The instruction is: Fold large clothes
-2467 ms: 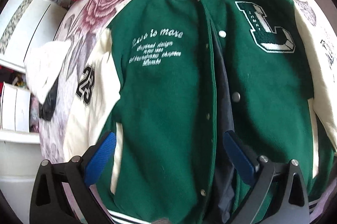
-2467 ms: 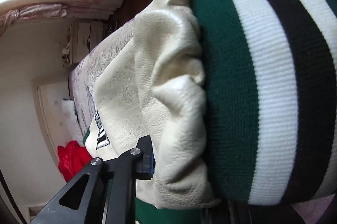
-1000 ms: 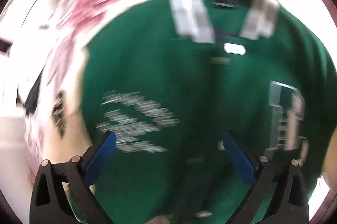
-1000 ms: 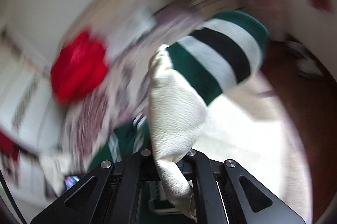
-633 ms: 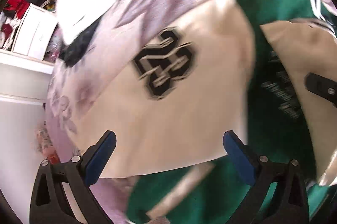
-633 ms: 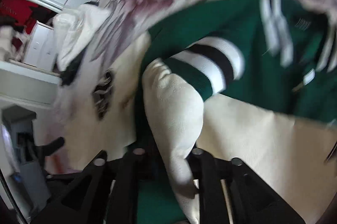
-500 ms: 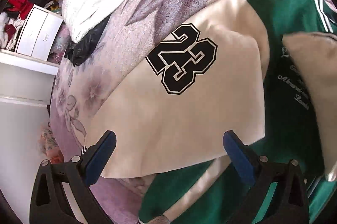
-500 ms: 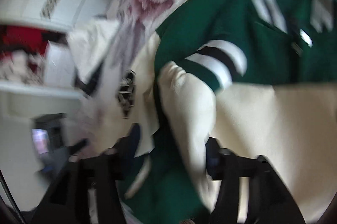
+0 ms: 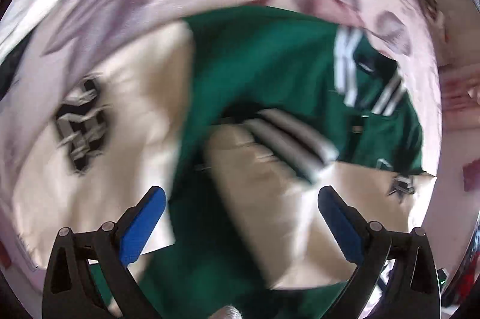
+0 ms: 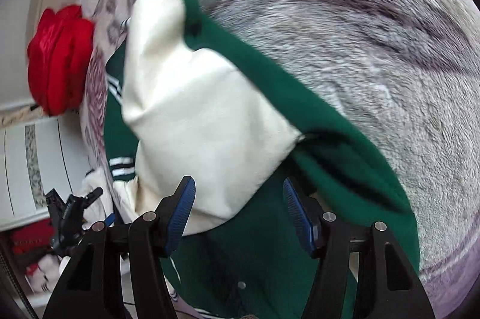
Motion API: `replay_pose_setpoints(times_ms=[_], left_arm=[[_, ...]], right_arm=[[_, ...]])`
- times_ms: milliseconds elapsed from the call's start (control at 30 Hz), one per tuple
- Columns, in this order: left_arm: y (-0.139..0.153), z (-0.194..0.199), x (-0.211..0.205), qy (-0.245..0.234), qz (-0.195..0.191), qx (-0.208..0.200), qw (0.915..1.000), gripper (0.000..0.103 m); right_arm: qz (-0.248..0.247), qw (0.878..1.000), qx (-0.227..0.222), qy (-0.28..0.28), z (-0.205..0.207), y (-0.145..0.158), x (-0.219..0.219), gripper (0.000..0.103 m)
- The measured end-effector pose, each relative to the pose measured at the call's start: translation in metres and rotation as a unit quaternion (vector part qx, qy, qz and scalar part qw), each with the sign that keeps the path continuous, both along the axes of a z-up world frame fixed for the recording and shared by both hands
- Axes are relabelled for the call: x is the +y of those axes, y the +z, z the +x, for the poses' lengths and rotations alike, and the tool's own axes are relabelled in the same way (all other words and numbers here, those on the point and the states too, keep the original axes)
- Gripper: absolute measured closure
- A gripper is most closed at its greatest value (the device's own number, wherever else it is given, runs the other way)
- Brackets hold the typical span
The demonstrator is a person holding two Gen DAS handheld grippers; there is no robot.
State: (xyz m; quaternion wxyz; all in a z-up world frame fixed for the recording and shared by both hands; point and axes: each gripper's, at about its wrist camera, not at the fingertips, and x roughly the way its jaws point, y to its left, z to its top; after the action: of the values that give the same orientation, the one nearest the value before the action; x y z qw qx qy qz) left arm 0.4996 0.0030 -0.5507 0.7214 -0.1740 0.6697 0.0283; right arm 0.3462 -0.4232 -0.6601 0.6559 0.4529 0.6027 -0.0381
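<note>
The green varsity jacket (image 9: 264,55) lies face-up on the floral blanket (image 10: 375,43) with one cream sleeve (image 10: 204,115) already folded across its chest, the numbered sleeve (image 9: 99,121) still spread, and both left gripper (image 9: 240,217) and right gripper (image 10: 237,211) gape empty.

The right tool (image 10: 237,211) has let go of the cream sleeve (image 10: 207,121), now folded across the green jacket (image 9: 270,61).
</note>
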Motion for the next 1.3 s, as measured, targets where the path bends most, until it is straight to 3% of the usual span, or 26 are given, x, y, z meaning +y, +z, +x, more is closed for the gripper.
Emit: replay_pose_setpoints(times_ms=[33, 167, 300, 433, 600, 667, 700, 733, 833, 933, 1000, 1133, 1200, 1300], left_arm=[[-0.009, 0.008, -0.017, -0.020, 0.012, 0.005, 0.9997, 0.000], [-0.042, 0.012, -0.036, -0.065, 0.132, 0.035, 0.9886, 0.000], [-0.037, -0.032, 0.012, -0.038, 0.162, 0.045, 0.9851, 0.000], [-0.028, -0.077, 0.052, 0.020, 0.113, 0.067, 0.9911, 0.000], [-0.035, -0.065, 0.051, 0.057, 0.027, 0.037, 0.9973, 0.005], [-0.030, -0.050, 0.035, 0.037, 0.051, -0.001, 0.9980, 0.046], [-0.024, -0.044, 0.026, 0.022, 0.066, -0.023, 0.9974, 0.061], [-0.018, -0.038, 0.019, 0.005, 0.071, -0.044, 0.9965, 0.088], [0.009, -0.031, 0.021, 0.006, 0.063, -0.110, 0.9919, 0.090], [0.046, -0.035, 0.045, 0.039, 0.066, -0.176, 0.9814, 0.092], [0.062, -0.042, 0.070, 0.072, 0.080, -0.198, 0.9743, 0.092], [0.038, -0.043, 0.106, 0.111, 0.070, -0.159, 0.9785, 0.092], [0.020, -0.047, 0.109, 0.123, 0.063, -0.139, 0.9806, 0.092], [0.001, -0.049, 0.104, 0.122, 0.051, -0.124, 0.9835, 0.091]], right_arm=[[-0.002, 1.000, 0.003, -0.005, -0.006, -0.003, -0.003, 0.040], [-0.011, 1.000, 0.011, -0.012, -0.025, -0.007, -0.022, 0.040], [-0.017, 1.000, 0.015, -0.003, -0.024, -0.001, -0.012, 0.040], [-0.037, 0.999, 0.027, 0.011, -0.034, -0.002, 0.000, 0.040], [-0.032, 0.999, 0.039, 0.003, -0.046, -0.009, 0.002, 0.040], [-0.041, 0.998, 0.038, 0.010, -0.048, -0.007, 0.003, 0.040], [-0.043, 0.998, 0.038, 0.012, -0.048, -0.007, 0.004, 0.040], [-0.044, 0.998, 0.036, 0.015, -0.051, -0.006, 0.005, 0.040], [-0.044, 0.998, 0.034, 0.013, -0.056, -0.003, 0.007, 0.040], [-0.033, 0.999, 0.024, 0.008, -0.051, 0.003, 0.011, 0.040], [-0.032, 0.999, 0.026, 0.021, -0.055, 0.000, 0.015, 0.040], [-0.027, 0.997, 0.038, 0.064, -0.049, -0.017, 0.041, 0.040], [-0.054, 0.994, 0.047, 0.086, -0.043, -0.024, 0.053, 0.040], [-0.126, 0.988, 0.054, 0.076, -0.035, -0.024, 0.056, 0.041]])
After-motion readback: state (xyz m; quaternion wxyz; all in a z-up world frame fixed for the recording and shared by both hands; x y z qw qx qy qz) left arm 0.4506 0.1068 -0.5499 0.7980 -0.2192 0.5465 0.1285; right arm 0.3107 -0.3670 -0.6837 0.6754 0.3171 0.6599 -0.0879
